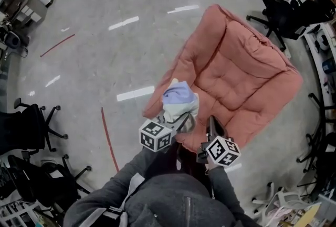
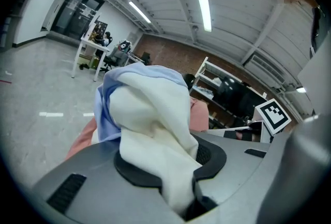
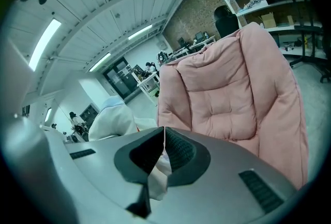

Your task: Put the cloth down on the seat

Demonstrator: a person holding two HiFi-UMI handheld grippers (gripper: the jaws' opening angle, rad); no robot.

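A bundled cloth, white with a pale blue layer, is clamped in my left gripper just above the near left corner of the seat. In the left gripper view the cloth bulges up out of the left gripper, whose pads press on it. The seat is a pink padded floor chair lying open on the grey floor. My right gripper hovers beside the cloth at the seat's near edge. In its own view the right gripper has its tips together, with the seat ahead.
Black office chairs stand at the left and at the upper right. A red tape line runs on the floor left of the seat. Shelving lines the right side.
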